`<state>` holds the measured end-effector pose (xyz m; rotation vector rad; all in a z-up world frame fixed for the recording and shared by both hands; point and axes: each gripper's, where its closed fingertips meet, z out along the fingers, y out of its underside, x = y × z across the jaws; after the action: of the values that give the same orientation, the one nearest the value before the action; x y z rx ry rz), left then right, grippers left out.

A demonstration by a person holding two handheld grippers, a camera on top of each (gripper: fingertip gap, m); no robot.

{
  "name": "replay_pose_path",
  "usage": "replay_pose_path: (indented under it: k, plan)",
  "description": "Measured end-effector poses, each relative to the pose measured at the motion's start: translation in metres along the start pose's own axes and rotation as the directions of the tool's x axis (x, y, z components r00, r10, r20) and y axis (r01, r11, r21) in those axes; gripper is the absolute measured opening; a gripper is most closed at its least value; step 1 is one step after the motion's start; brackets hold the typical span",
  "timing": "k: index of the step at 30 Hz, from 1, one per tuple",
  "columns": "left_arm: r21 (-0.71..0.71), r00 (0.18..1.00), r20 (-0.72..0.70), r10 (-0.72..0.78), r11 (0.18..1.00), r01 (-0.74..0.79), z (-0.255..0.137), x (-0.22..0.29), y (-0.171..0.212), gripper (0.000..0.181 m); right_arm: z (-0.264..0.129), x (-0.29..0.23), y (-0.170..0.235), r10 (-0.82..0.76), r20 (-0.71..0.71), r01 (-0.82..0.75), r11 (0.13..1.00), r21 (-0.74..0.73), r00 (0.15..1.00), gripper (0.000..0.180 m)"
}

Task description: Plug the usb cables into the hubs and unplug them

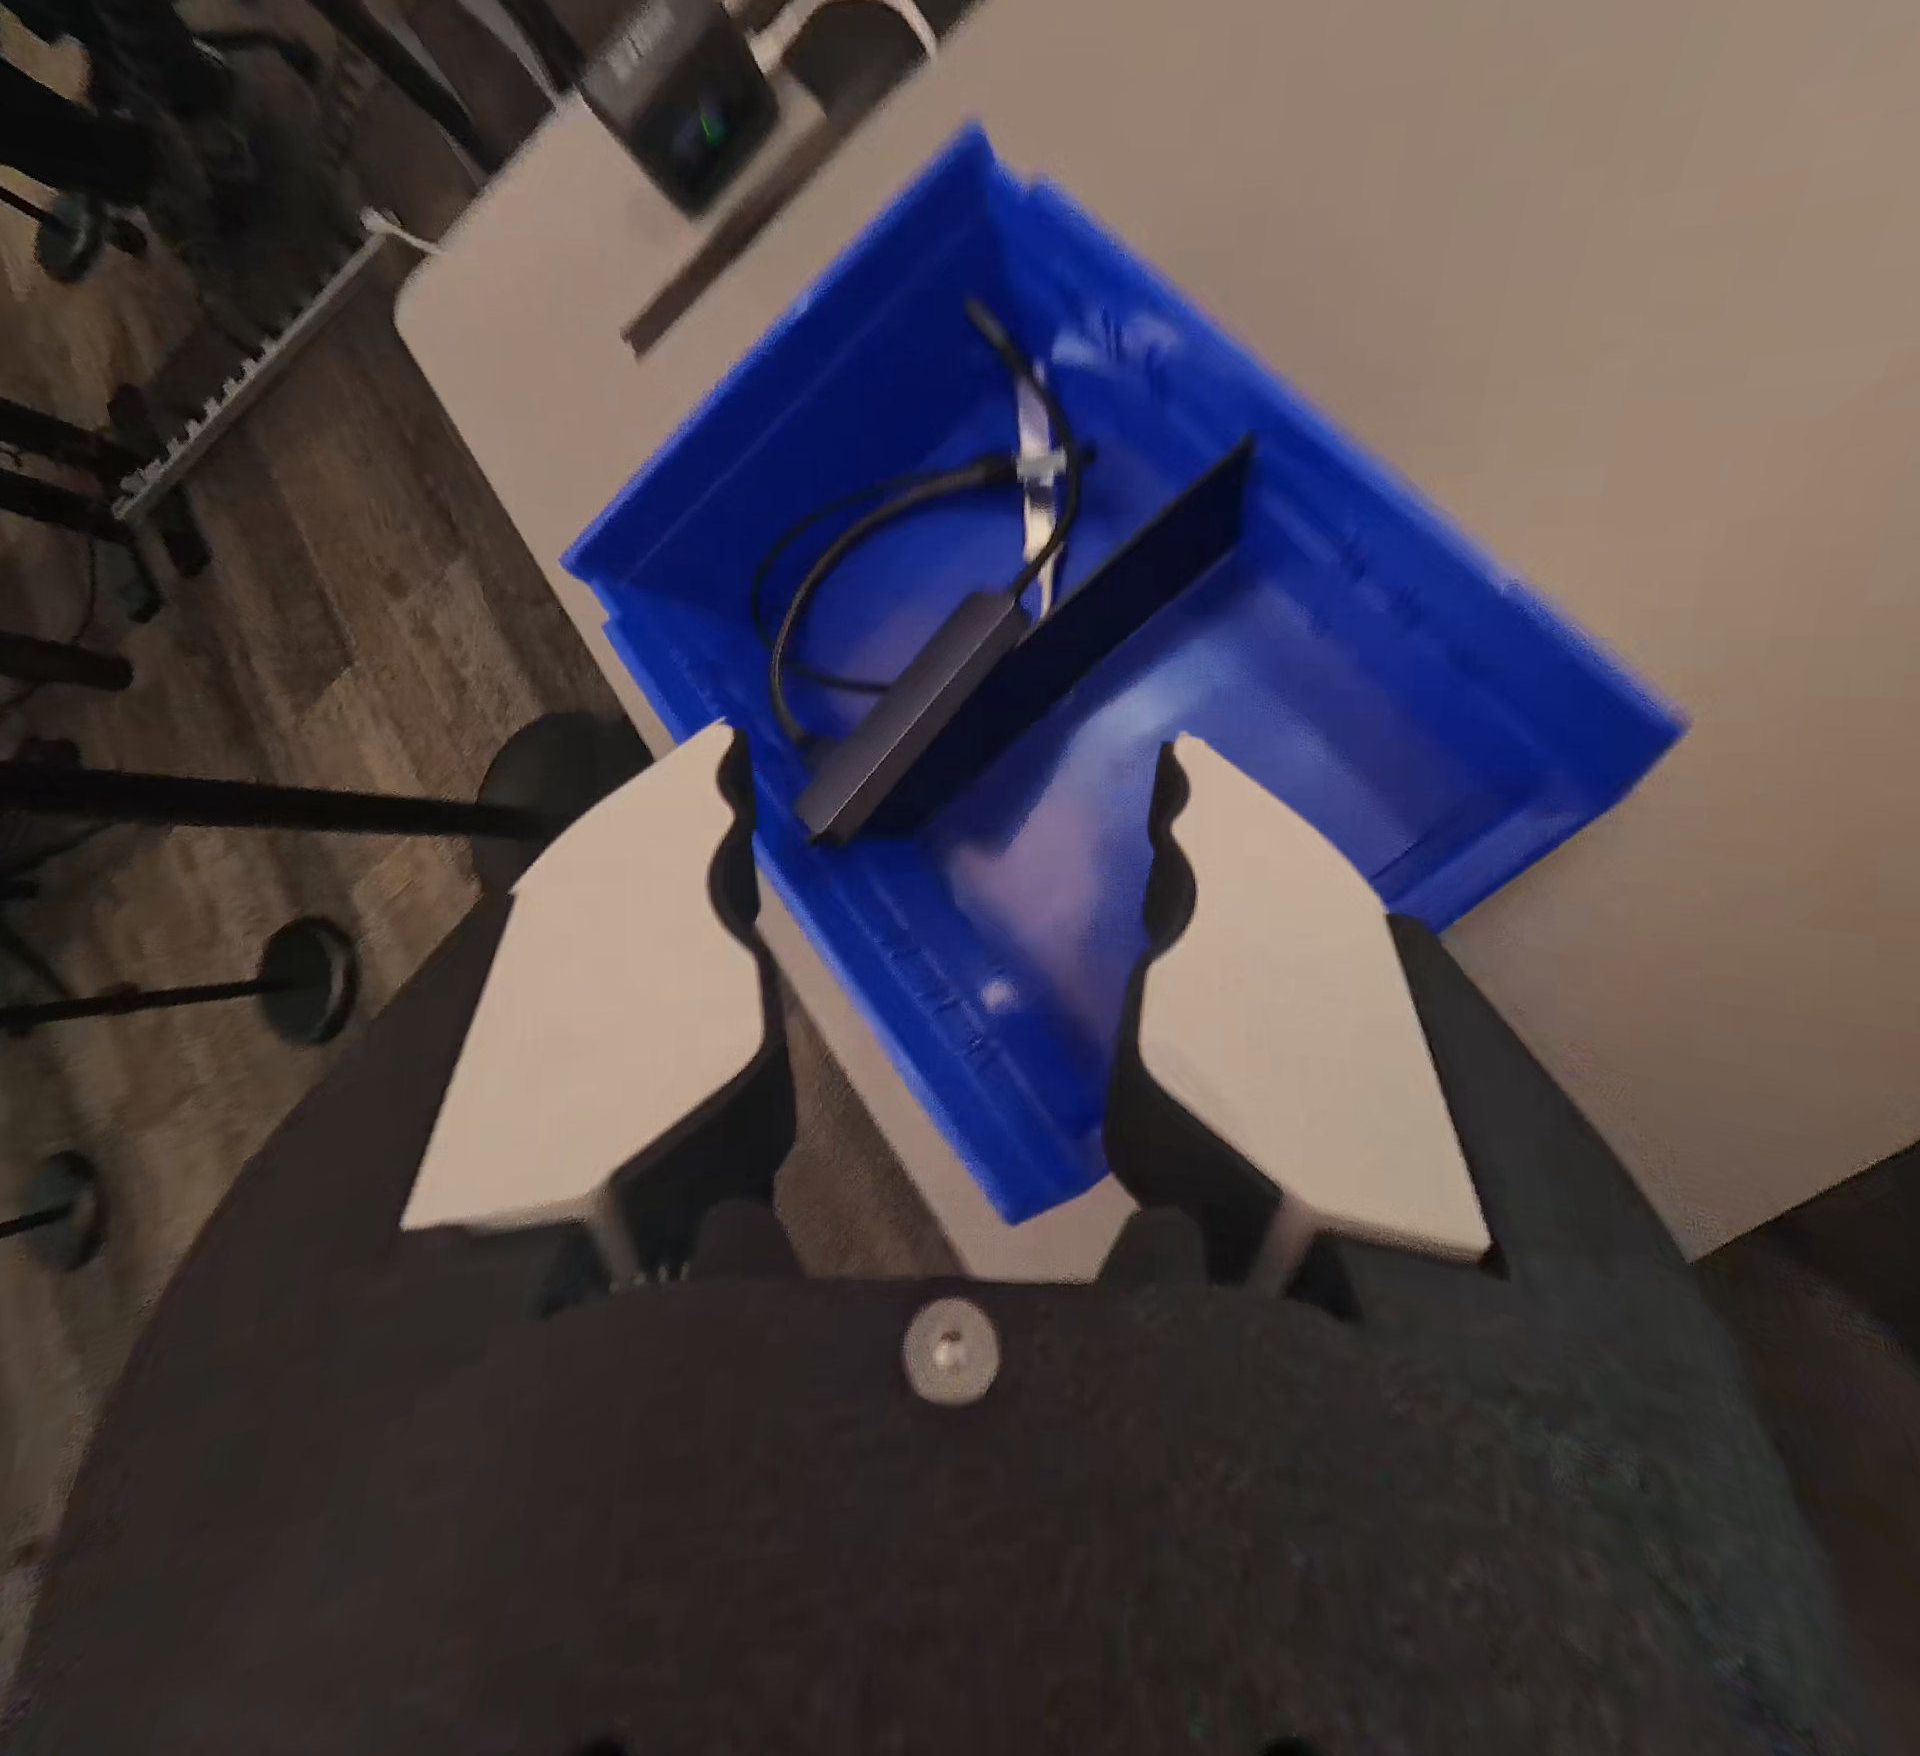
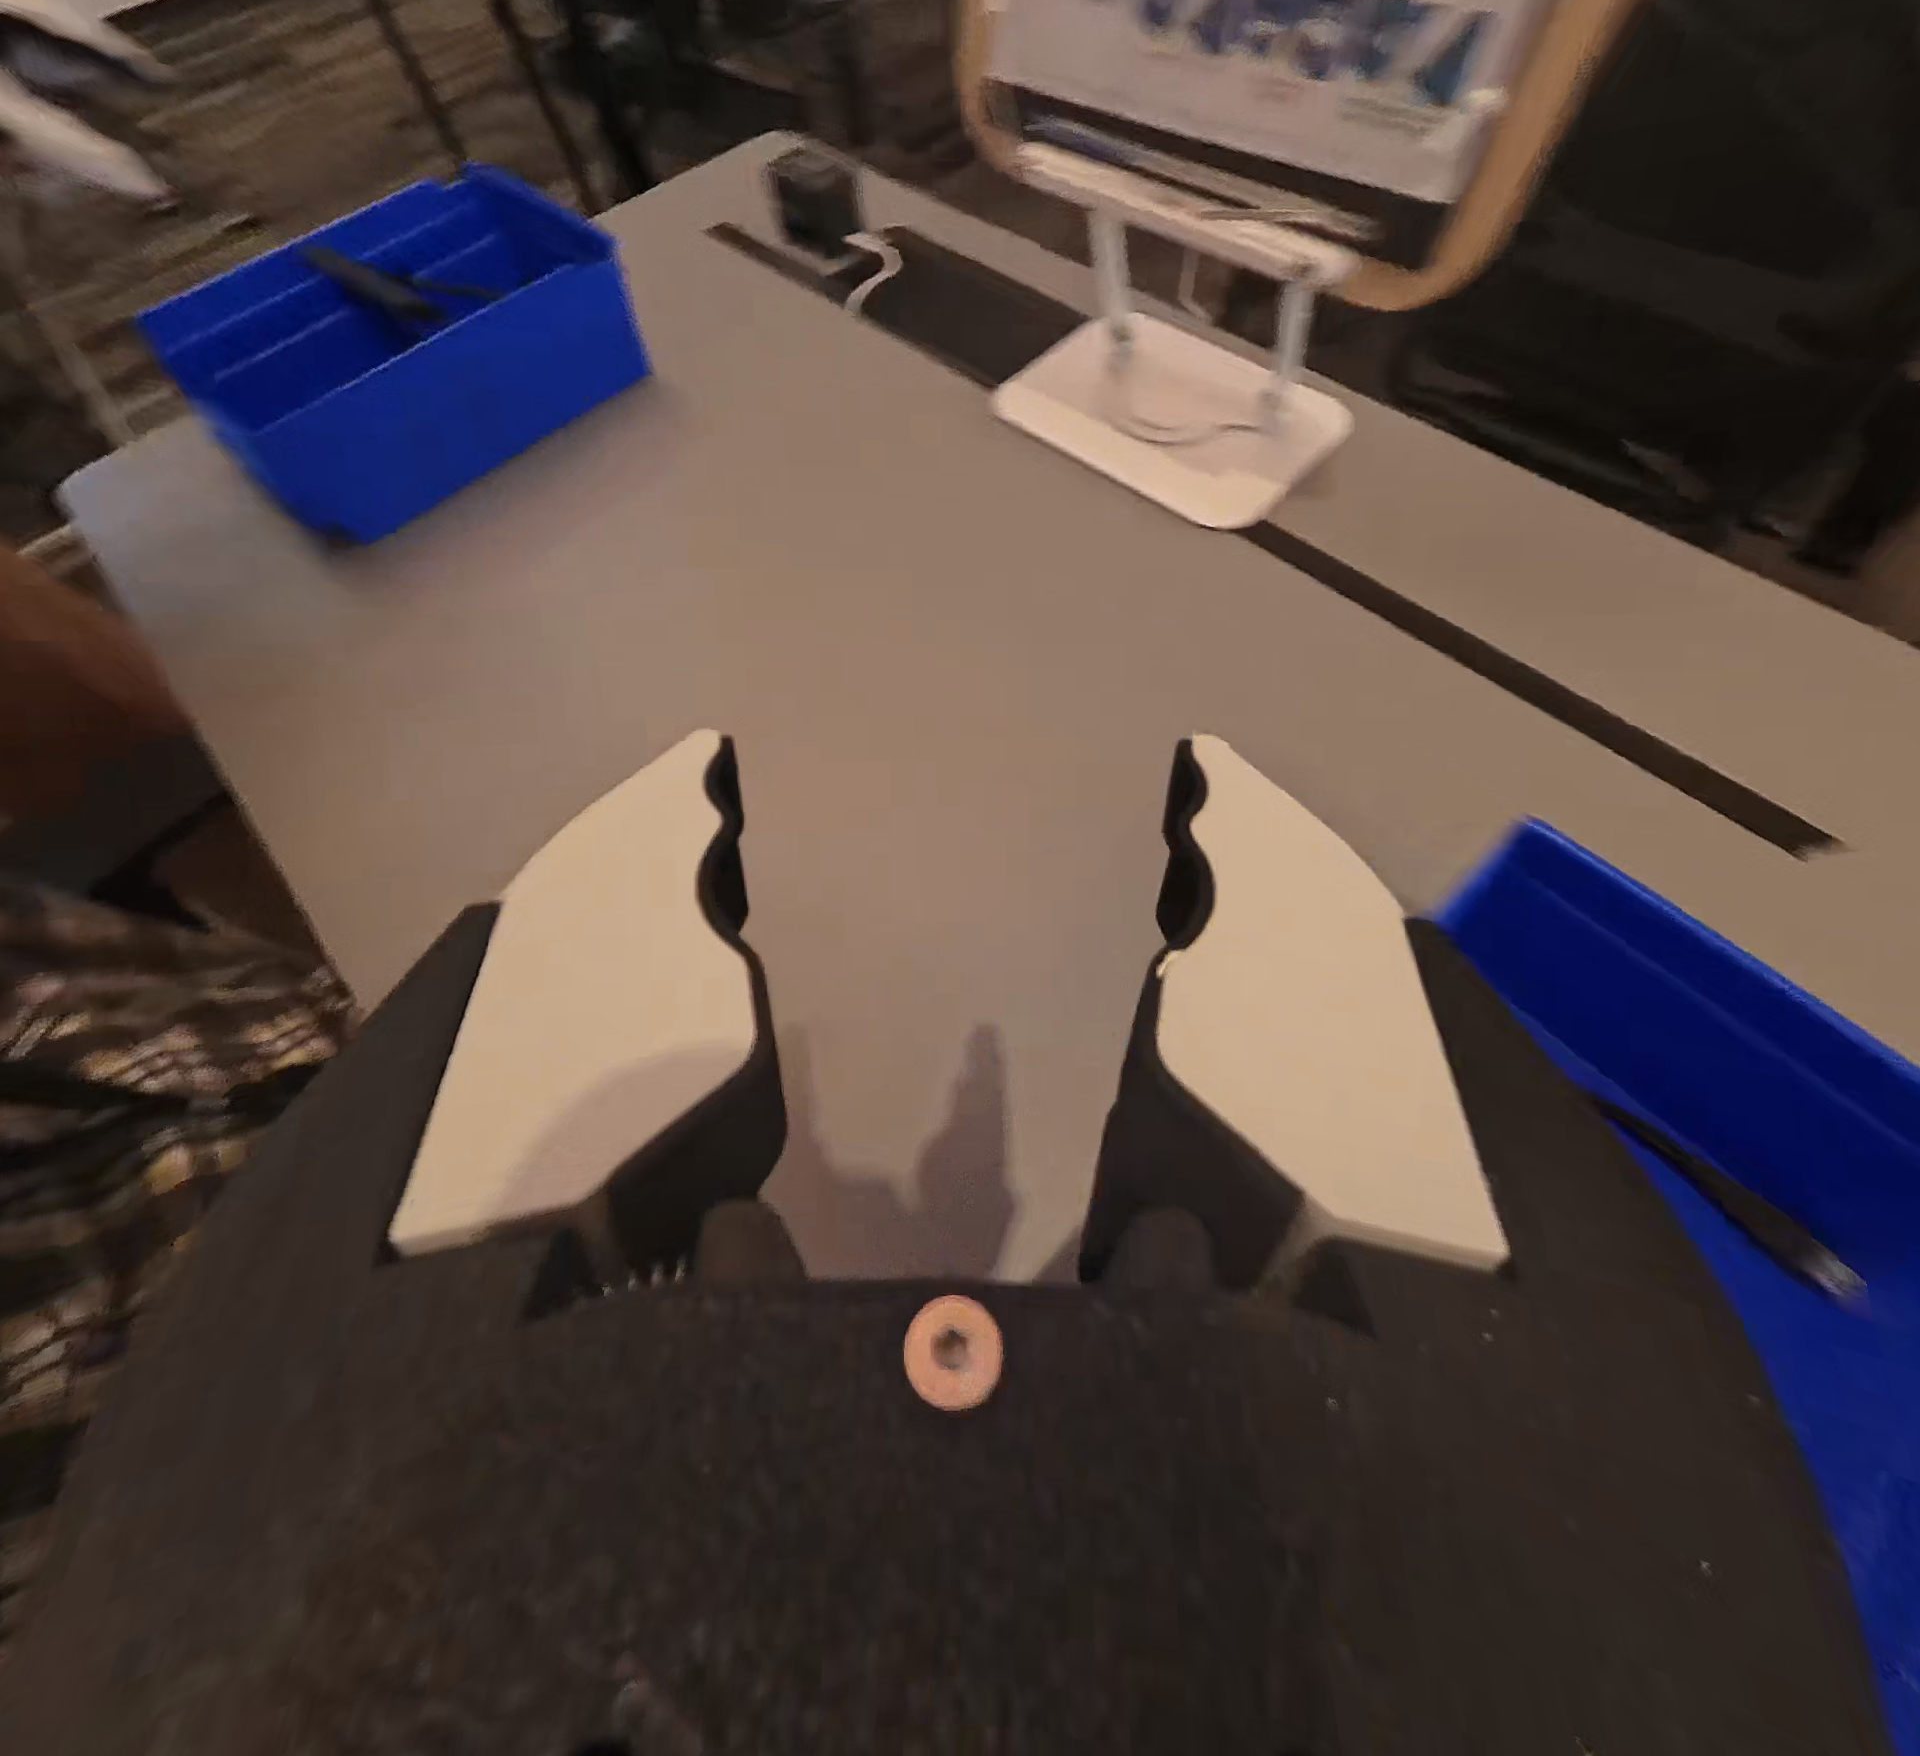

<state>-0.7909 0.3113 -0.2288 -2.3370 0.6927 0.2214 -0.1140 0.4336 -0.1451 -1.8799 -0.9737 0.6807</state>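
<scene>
While both the left gripper [image 1: 951, 750] and right gripper [image 2: 954, 750] hang spread and empty, the hub [image 1: 914, 719] lies with its cable [image 1: 800, 584] inside the blue bin [image 1: 790, 418] against a dark divider [image 1: 1122, 615].

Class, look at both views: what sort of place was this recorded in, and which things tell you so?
Probably an office or lab workspace set up for demonstrations: a grey table holding blue bins, a poster stand, and chair bases on the wood-look floor.
</scene>
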Motion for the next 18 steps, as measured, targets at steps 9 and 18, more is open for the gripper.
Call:
replay_pose_path:
  k: [9,18]
  plan:
    - [-0.260,0.972,-0.080,0.219,0.937,-0.233,0.065,-0.030,0.042,0.064,0.097,-0.104,0.051,0.034,0.372,-0.004,0.997,-0.082,0.928,0.076]
    - [-0.404,0.914,-0.098,0.394,0.823,-0.399,0.089,-0.038,0.071,0.051,0.117,-0.097,0.050,0.146,0.444,-0.119,0.989,-0.088,0.884,0.068]
